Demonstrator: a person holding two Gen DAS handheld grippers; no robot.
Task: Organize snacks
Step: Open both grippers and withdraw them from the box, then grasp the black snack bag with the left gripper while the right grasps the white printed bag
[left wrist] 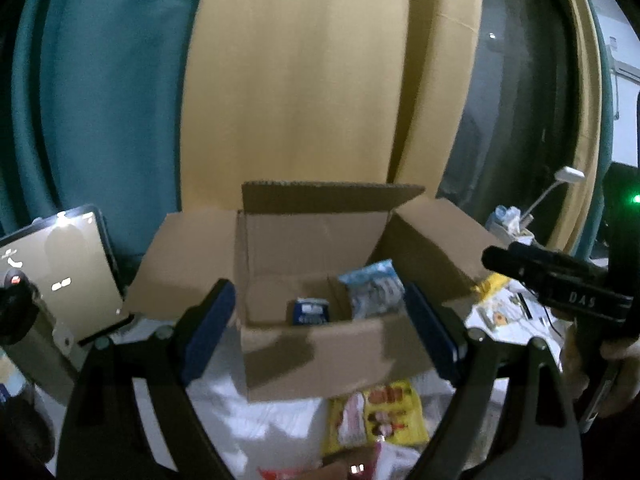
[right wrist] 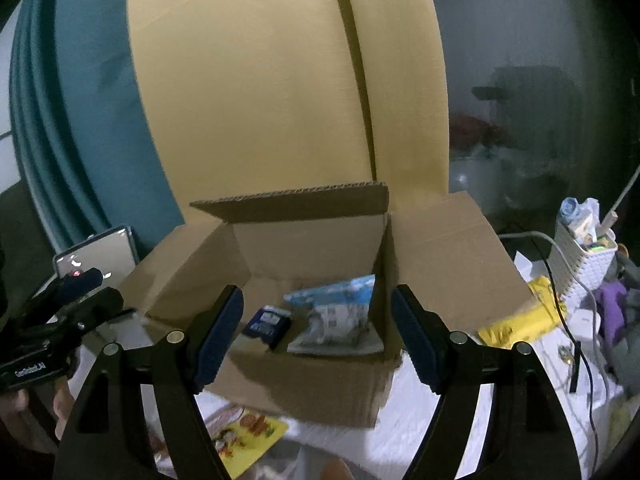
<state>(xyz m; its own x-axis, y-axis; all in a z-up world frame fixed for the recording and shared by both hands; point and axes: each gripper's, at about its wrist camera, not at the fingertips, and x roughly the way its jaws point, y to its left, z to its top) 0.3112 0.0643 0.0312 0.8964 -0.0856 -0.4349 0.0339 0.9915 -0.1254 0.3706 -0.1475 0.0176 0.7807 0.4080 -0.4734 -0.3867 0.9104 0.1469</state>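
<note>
While both grippers hang spread wide and empty, the left gripper [left wrist: 320,328] faces the open cardboard box [left wrist: 320,356] dead ahead, and the right gripper [right wrist: 318,336] frames that same box [right wrist: 304,384] between its fingers. Down inside, just beyond the fingertips, a light blue snack bag [right wrist: 336,312] leans at the right and a small dark blue pack [right wrist: 268,326] sits left of it. Nearer than the box, under the left gripper, a yellow snack packet [left wrist: 376,412] lies on the white tabletop [left wrist: 256,420].

A teal curtain [left wrist: 100,100] hangs behind a tall tan cardboard sheet [left wrist: 304,80]. A propped silver tablet [left wrist: 68,272] stands left; a white woven basket [right wrist: 580,264] sits right.
</note>
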